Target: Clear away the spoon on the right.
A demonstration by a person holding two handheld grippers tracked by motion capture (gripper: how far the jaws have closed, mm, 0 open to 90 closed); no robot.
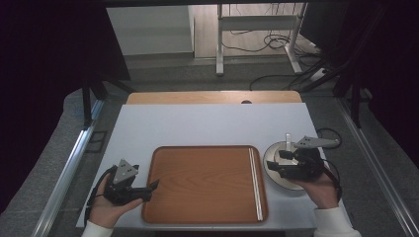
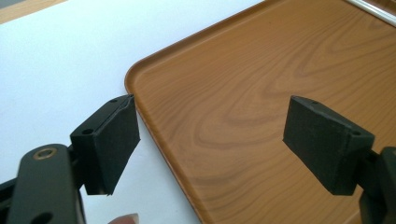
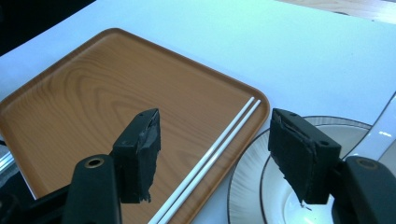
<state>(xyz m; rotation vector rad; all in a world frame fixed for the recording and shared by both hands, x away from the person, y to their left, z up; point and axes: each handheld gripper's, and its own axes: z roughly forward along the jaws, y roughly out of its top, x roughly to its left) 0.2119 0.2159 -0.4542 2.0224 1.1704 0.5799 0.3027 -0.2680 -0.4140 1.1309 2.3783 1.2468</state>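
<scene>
chopsticks [image 1: 254,182] lie along the tray's [image 1: 197,153] right edge: thin, stiff, light, slippery; pinch both mid-length. right tongs [image 3: 212,154] gape empty at lower right, left tongs [image 2: 210,140] apart.

The right claw [image 1: 276,160] hides part of the round white dark-rimmed plate [image 1: 274,149]; the bottom edge crops the two thin white chopsticks [image 3: 212,151].
</scene>
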